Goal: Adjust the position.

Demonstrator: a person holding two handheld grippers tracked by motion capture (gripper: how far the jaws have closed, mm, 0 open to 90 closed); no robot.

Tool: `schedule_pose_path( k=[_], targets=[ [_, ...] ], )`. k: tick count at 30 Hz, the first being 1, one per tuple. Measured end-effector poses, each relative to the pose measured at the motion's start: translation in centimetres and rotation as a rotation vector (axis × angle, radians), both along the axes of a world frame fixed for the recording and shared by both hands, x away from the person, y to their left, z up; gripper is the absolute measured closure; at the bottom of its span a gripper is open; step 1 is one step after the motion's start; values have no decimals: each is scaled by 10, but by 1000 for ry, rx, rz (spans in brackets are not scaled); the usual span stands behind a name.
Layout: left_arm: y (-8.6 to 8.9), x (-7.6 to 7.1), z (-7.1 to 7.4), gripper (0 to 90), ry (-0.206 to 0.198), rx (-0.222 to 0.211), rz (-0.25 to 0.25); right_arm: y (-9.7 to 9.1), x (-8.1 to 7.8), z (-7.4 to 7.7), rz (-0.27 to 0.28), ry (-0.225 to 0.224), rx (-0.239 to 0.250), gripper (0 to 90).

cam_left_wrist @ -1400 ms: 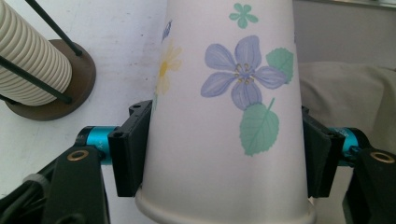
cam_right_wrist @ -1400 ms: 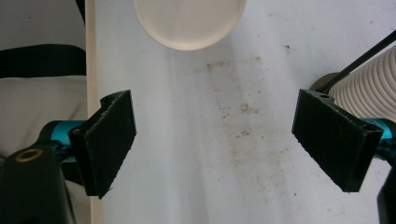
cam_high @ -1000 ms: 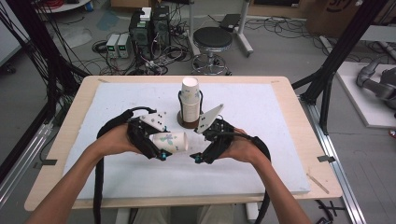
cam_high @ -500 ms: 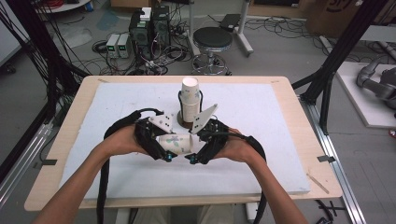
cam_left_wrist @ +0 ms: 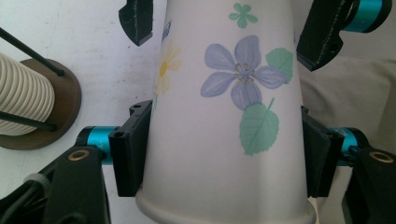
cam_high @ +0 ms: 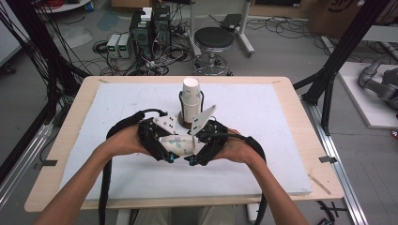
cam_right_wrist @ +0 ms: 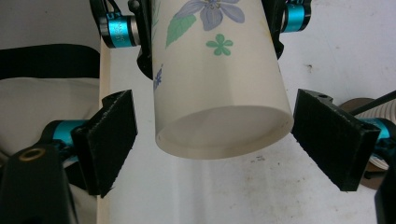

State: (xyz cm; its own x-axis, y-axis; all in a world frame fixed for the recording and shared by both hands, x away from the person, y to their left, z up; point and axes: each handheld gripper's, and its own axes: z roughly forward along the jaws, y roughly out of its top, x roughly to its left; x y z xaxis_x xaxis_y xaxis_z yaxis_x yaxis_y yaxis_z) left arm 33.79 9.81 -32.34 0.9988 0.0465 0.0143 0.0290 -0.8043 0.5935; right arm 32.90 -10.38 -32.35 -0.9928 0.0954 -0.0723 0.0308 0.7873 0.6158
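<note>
Paper cup (cam_left_wrist: 219, 116) w/ flower print lies sideways above the white table mat (cam_high: 263, 140), between our two hands. Left gripper (cam_left_wrist: 224, 158) is clamped on its body; right gripper (cam_right_wrist: 210, 140) sits spread apart round the base, pads not touching. Cup stack (cam_high: 191, 101) stands just behind.

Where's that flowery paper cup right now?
In the high view the flowered cup lies sideways above the table's near middle, clamped by the left gripper, its base end between the right gripper's open jaws, just in front of the cup stack.
</note>
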Motion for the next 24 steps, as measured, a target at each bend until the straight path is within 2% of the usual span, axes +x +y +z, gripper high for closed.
schedule_pose_path(
  k=[5, 8, 10, 12, 20, 24],
  targets=[
    [0, 0, 2, 310, -4, -5, 2, 1, 0, 0, 1, 0, -2, 179],
    [0, 0, 2, 310, -4, -5, -2, 1, 0, 1, 8, 0, -1, 254],
    [-1, 0, 2, 310, -3, -6, -1, 1, -1, 1, 11, -1, 0, 273],
    [-1, -1, 1, 310, -7, 1, -14, 1, -1, 1, 10, -1, -4, 347],
    [0, -1, 1, 320, -6, 3, -22, 1, -1, 1, 22, 2, -11, 375],
    [1, -1, 1, 300, -13, -11, -21, 1, 0, 1, 21, -1, -7, 375]
  ],
)
